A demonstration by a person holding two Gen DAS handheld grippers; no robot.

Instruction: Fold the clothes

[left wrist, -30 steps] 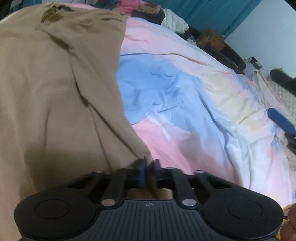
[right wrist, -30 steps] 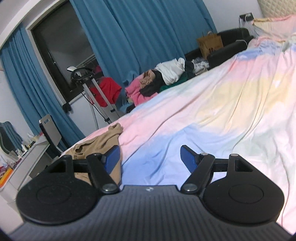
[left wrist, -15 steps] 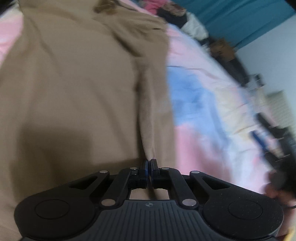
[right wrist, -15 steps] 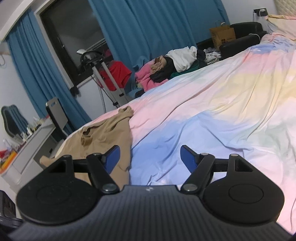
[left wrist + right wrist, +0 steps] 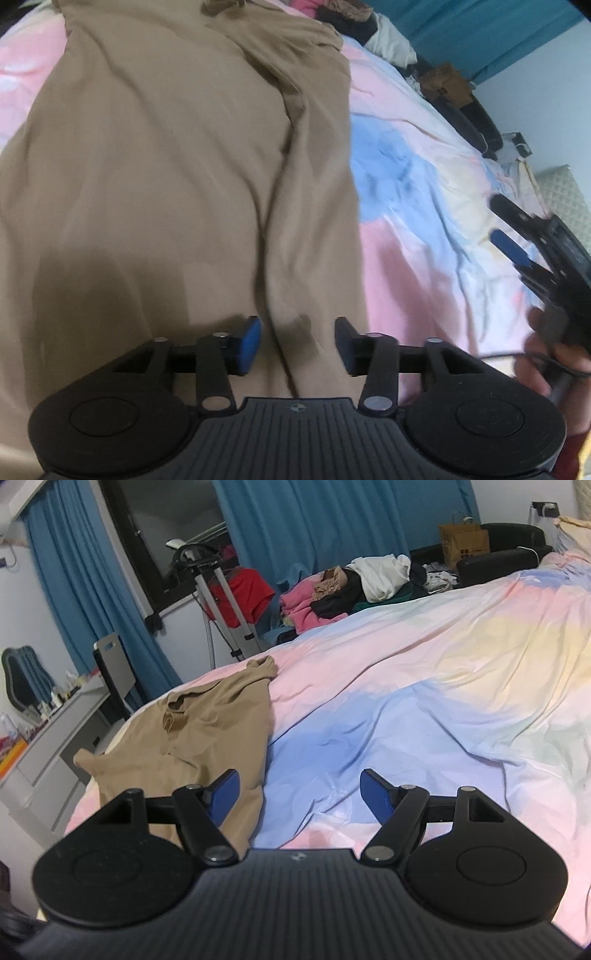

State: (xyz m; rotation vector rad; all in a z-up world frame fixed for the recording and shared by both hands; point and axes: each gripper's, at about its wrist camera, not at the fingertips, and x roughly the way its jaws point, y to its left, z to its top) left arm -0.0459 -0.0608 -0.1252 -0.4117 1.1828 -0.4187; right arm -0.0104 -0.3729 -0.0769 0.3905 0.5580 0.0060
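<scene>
The left claw (image 5: 297, 343) hangs released, gripping nothing, over a ridge in the tan garment (image 5: 166, 177); the right claw (image 5: 299, 797) is likewise spread, beside its edge. The garment lies lengthwise on the pastel bed (image 5: 424, 686); thin, limp and light, it likely handles best pinched at hem corners.

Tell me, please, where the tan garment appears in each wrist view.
Left wrist: the tan garment fills the left and centre.
Right wrist: it lies at lower left, on the bed's near corner.
Shared landmark: the clothes pile at the bed's far edge.
</scene>
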